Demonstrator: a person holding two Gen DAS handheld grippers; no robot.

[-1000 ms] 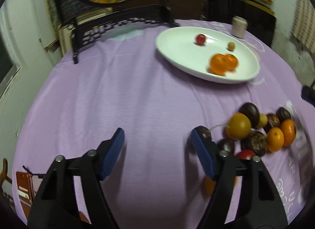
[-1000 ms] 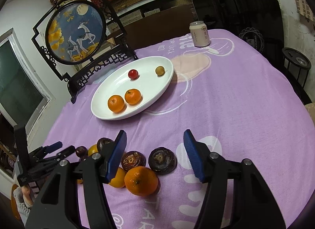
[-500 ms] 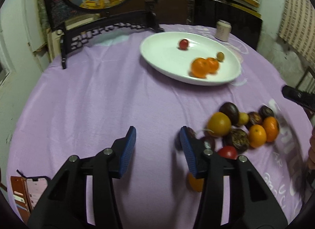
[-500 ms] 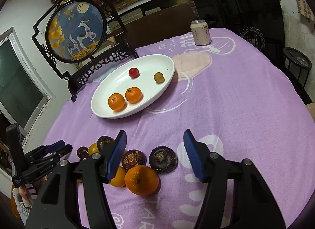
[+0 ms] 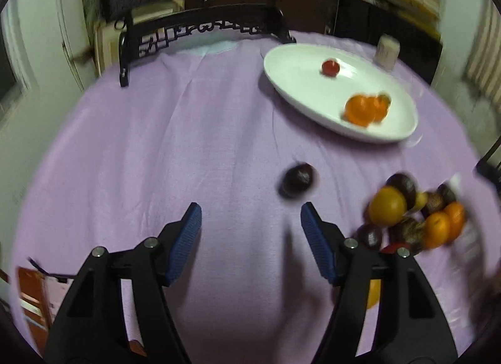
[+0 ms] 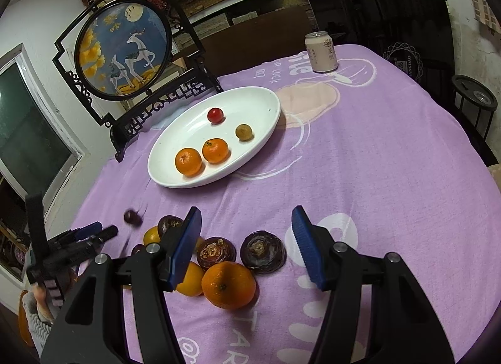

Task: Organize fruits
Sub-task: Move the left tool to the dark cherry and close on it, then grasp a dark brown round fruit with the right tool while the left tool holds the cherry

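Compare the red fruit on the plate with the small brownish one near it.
The red fruit is glossy bright red; the brownish fruit is dull yellow-brown. The red fruit lies farther back on the white plate, the brownish fruit nearer the two oranges. Both are small, round, and apart from everything else.

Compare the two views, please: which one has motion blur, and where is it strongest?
Left wrist view: blurred overall, strongest at the right edge, where the fruit pile smears; the white plate is soft too. Right wrist view: mostly sharp; only the small dark fruit and the left gripper look streaked.
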